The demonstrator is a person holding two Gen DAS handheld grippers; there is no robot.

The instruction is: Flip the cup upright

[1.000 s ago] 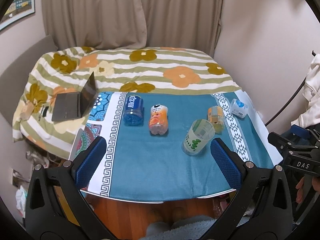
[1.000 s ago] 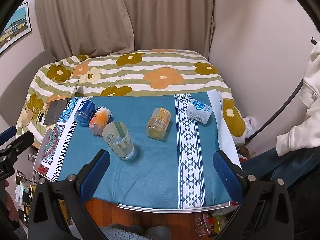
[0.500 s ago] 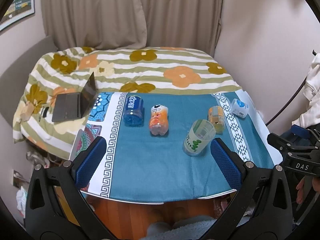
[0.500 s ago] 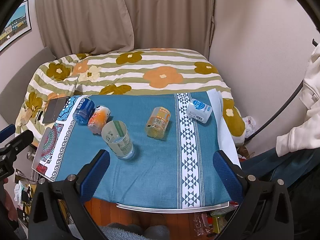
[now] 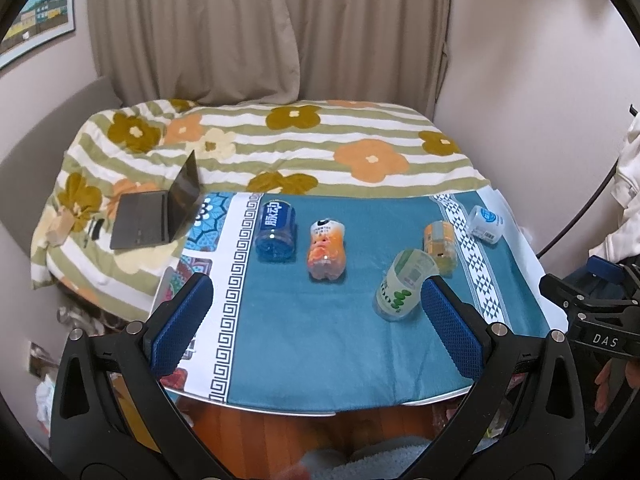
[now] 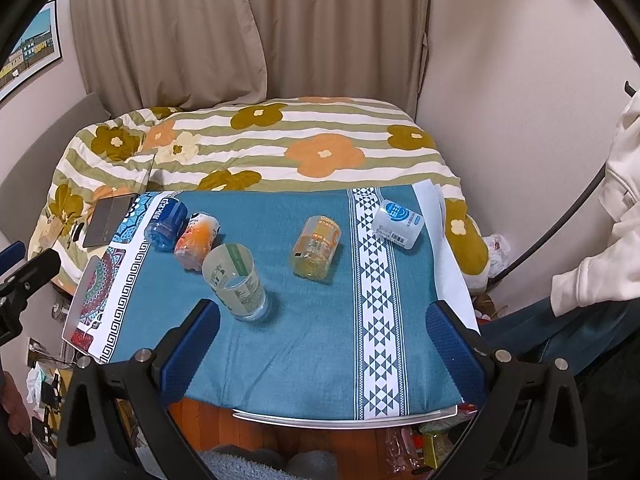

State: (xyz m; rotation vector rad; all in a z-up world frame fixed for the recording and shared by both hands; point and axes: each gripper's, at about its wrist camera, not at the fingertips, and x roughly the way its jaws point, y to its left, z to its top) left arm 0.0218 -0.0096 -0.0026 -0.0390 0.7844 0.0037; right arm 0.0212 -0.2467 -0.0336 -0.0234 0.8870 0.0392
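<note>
Teal-clothed bench (image 6: 320, 340): clear green-printed plastic cup (image 6: 236, 280) tilted; its base partly hidden behind left hand-held gripper (image 5: 316, 312). Both hand-held grippers, right (image 6: 320, 332), spread apart, empty.

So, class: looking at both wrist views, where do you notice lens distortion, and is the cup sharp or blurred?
Left wrist view: strong fisheye bending of the table edge and a black vignette in the corners; the cup is sharp. Right wrist view: the same curvature bows the walls and curtain; cup sharp, lighting soft and even.

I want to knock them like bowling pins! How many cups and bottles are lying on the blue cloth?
5: blue bottle far left, orange bottle beside it, green-print cup nearest, yellow bottle mid-table, white bottle far right.
</note>
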